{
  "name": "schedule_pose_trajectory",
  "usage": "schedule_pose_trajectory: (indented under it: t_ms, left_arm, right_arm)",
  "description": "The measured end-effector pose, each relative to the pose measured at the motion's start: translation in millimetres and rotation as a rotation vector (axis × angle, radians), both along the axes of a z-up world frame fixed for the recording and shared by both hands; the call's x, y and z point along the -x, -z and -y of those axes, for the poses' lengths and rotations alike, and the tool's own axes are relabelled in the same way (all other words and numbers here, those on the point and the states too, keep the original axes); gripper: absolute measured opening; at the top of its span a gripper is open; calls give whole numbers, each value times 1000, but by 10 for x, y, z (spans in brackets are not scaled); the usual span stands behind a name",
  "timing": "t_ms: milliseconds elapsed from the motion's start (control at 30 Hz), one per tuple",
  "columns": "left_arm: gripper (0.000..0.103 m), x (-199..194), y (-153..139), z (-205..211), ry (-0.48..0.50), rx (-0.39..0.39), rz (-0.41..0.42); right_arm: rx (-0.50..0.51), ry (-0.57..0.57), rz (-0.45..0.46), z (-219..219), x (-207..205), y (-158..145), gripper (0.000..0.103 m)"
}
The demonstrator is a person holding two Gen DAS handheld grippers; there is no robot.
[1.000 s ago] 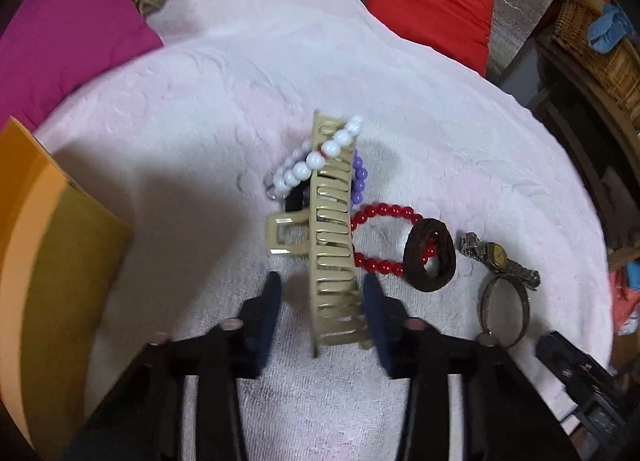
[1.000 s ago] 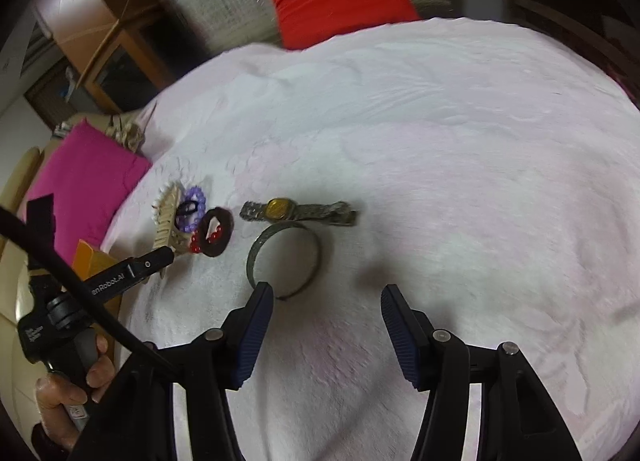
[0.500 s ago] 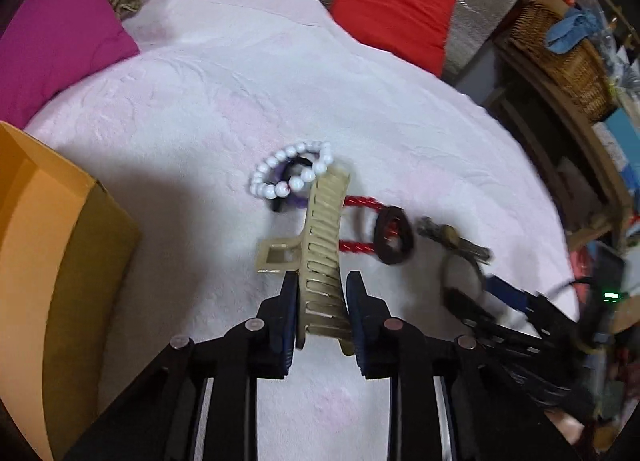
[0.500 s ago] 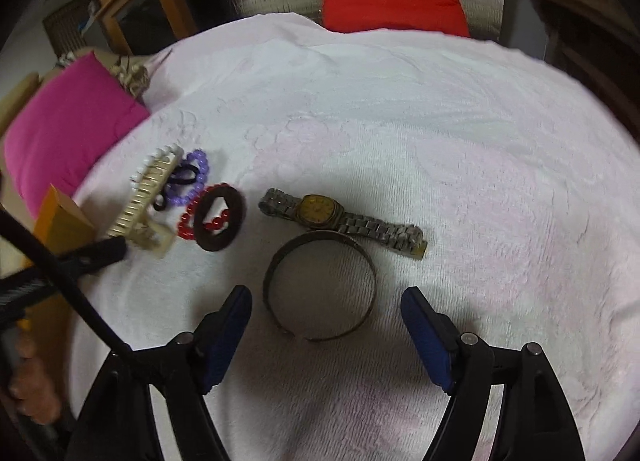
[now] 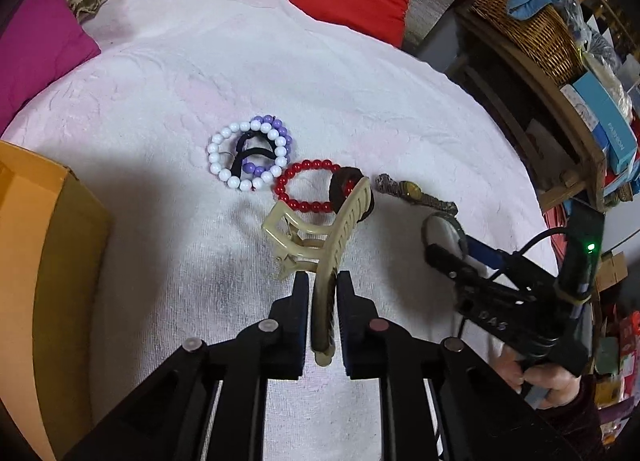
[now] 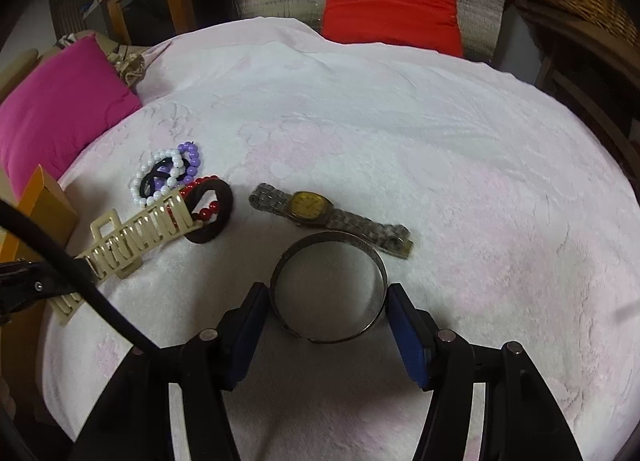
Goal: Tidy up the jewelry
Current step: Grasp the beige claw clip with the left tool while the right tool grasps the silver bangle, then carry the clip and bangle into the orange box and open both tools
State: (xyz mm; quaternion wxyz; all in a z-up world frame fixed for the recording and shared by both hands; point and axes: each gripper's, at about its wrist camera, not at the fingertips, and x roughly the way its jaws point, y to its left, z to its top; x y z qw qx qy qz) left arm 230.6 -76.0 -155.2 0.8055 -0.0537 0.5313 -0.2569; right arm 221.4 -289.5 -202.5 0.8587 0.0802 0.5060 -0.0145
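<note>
Two views: watch face (image 6: 307, 205) legible only from right wrist

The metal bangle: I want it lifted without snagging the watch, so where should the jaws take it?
Grip the metal bangle across its width, on the left and right sides of the band, coming from above. It lies flat, and the watch sits against its far edge, so avoid that side.

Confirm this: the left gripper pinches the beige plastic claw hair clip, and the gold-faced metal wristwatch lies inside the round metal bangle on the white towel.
One detail is wrong. The gold-faced metal wristwatch lies outside the round metal bangle, just beyond its far rim, as the right wrist view shows. The left gripper does pinch the beige plastic claw hair clip, over the white towel.
</note>
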Motion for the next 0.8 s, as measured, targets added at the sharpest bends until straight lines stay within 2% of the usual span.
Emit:
schedule_pose_trajectory:
  t_ms: [33,67,100,167,267,467,800]
  left_arm:
    - [33,-1,24,-7,-4,-9,-12]
    - [38,1,42,-22,-8,-18,-19]
    - [42,-4,69,-11,-10,-28,-24]
    - [43,-13,102,11,-12,-42,-27]
    - [56,-27,144,28,-30,-52,-35]
    - [62,-18,109,93,-44,-49,0]
    - [61,-111,204,342,-68,-123,66]
  right_arm:
    - [-6,5,-2,26,16,-9,63]
    - [-15,12,-4,54,34,-18,63]
    - [-27,19,-7,88,51,-25,63]
    - [-39,33,-9,129,86,-35,63]
    - [-47,36,-13,151,113,-37,63]
    - [-53,37,-14,170,170,-43,63]
    - [-55,49,-8,171,216,-39,63]
